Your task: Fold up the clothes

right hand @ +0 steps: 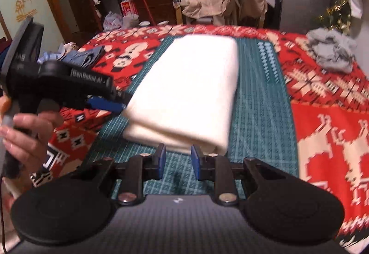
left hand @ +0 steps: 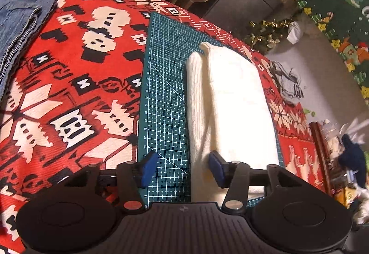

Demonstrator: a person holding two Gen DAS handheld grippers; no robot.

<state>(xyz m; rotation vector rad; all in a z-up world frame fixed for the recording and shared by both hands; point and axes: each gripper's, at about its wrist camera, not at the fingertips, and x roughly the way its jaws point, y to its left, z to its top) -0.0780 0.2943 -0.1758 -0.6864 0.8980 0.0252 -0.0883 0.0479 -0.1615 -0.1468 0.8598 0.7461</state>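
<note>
While we look down both wrist cams, a cream knit garment [left hand: 233, 106] lies folded into a thick oblong on a green cutting mat [left hand: 166, 97], which sits on a red patterned cloth [left hand: 69, 92] covering the table. Layers stack neatly w/ a rounded fold along one long side (a narrower roll of the same knit shows beside the main slab in the left view).

Our left gripper [left hand: 182, 168] hovers at the garment's near end, jaws apart; one blue pad overlaps the knit edge, the other is over bare mat, nothing clamped. Our right gripper [right hand: 178, 161] sits just short of the folded edge, jaws apart w/ mat showing between them. A hand [right hand: 25, 136] holds the left tool at the garment's side.

Progress, as we judge it: this piece already lies folded, so little seems left on it beyond maybe tidying or moving it. Folded denim [left hand: 20, 23] rests at the far left; a crumpled grey garment [right hand: 332, 51] on the right corner looks unfolded, so approx. one item may remain.
</note>
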